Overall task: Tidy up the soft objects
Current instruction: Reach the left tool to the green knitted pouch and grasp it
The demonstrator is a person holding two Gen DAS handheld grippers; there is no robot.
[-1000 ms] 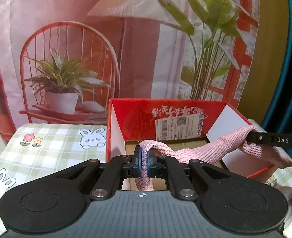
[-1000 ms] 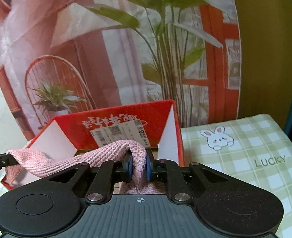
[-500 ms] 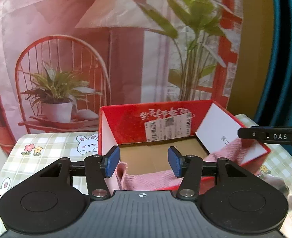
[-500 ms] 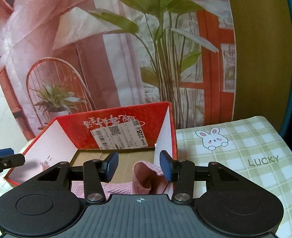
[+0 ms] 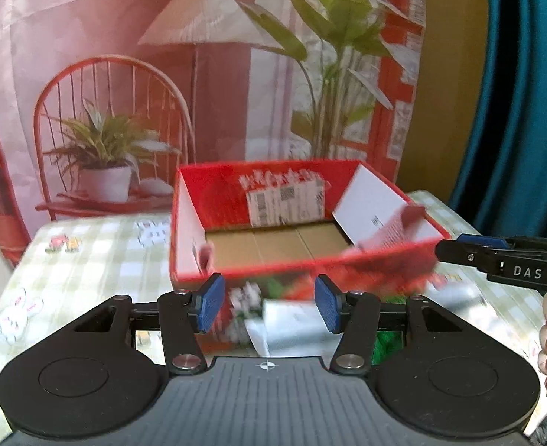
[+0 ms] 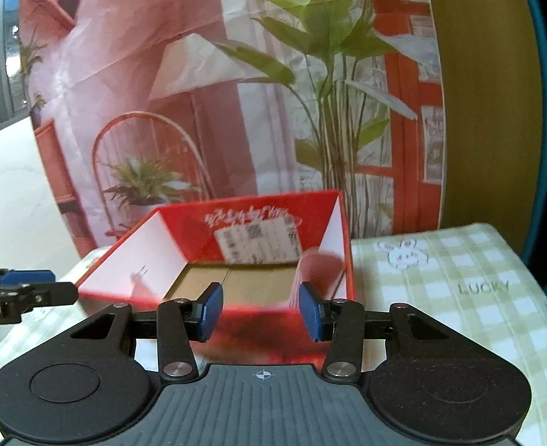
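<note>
Both tools hang just short of the red cardboard box [image 5: 273, 165], which stands toward the far edge of the checked tablecloth [image 5: 98, 260]. The left gripper [image 5: 267, 307] has just been opening, and its blue pads stand apart with nothing between them. The right gripper [image 6: 260, 310] has done likewise and is also empty, its jaws set a little narrower. They sit side by side facing the box's near wall, which suggests each handled one end of the same piece. The pink knitted cloth [image 6: 312, 265] is inside the box against that near wall and mostly hidden by it. Only blurred pink bumps show above the rim, near the box's left and right corners. I judge its long axis runs along the near wall from side to side, ends toward those corners, though the blur prevents certainty.
</note>
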